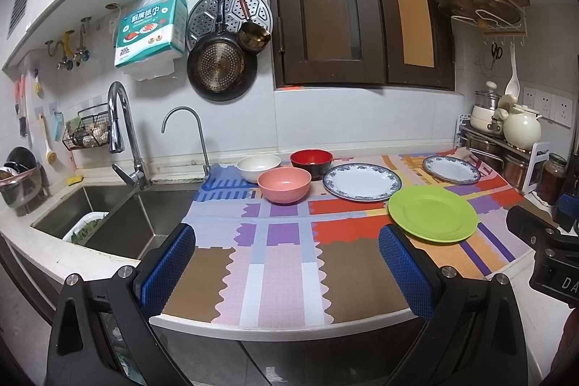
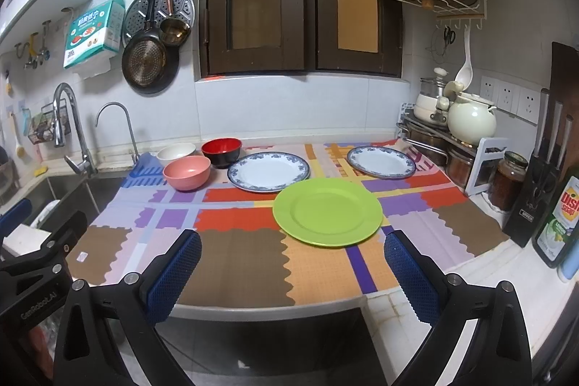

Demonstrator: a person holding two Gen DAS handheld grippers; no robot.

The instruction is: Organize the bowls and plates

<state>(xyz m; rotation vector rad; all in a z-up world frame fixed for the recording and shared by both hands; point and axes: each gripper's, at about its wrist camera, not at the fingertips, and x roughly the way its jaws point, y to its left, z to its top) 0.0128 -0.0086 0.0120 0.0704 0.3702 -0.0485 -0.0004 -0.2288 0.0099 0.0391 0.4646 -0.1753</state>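
Both grippers, left (image 1: 286, 263) and right (image 2: 293, 263), are wide open and hold nothing (the green plate (image 2: 327, 211) lies near).

A white kitchen counter (image 2: 481, 263) is covered by a multicoloured patchwork mat (image 2: 235, 263). On the mat sit a white bowl (image 2: 176, 151), a pink bowl (image 2: 186, 172), a red-and-black bowl (image 2: 221, 151), two blue-rimmed white plates (image 2: 268, 172) (image 2: 381, 161) and a green plate (image 2: 327, 211).
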